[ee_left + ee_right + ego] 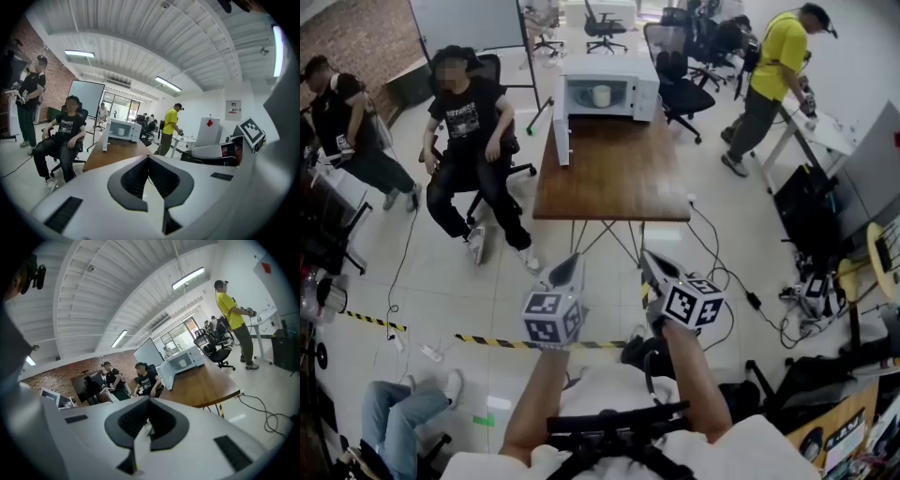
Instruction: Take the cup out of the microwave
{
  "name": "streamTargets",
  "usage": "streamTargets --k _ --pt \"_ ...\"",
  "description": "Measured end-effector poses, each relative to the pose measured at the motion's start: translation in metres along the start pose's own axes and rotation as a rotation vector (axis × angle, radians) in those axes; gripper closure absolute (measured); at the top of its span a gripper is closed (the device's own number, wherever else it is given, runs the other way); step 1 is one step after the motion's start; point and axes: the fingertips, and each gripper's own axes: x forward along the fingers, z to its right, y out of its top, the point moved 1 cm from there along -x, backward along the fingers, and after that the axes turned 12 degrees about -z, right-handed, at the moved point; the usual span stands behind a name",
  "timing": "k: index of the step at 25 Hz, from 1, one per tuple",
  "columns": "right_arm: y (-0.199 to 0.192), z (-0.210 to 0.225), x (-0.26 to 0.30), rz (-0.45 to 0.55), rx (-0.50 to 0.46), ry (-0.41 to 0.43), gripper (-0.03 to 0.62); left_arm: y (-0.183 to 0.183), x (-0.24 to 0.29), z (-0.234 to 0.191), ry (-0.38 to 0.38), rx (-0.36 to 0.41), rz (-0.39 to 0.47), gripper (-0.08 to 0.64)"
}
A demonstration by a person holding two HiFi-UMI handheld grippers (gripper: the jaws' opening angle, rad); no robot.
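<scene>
Two claws are seen held side by side over the floor [441, 281] at 6 o'clock in the head view, both pointed toward 12 o'clock and well apart from the worktop [614, 183]. The left claw [573, 258] is shown closed with nothing between its jaws, which are pressed tip to tip in its own view. The right claw [648, 260] is likewise closed and empty, its jaws brought together.

The cup [602, 96], white, is seen standing inside the microwave [643, 89], which is set at the worktop's 12 o'clock end. The door [562, 131] is swung wide open at the microwave's 9 o'clock side, so the cup is left in plain sight. The rest of the wooden worktop is seen bare.

A seated person [473, 141] in black is placed at 10 o'clock of the worktop, and a person in yellow [773, 75] is caught standing at 2 o'clock. Striped tape [487, 339] is laid across the floor just below the claws.
</scene>
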Motion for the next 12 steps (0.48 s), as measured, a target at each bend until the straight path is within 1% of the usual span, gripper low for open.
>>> streamTargets --k 7,12 --pt "0.002 0.012 0.0 -0.014 0.012 -0.002 0.577 0.001 0.012 0.002 0.008 -0.004 -0.011 0.56" --pt "0.009 0.035 0.003 -0.019 0.027 -0.007 0.577 0.005 0.032 0.005 0.015 -0.01 -0.027 0.56"
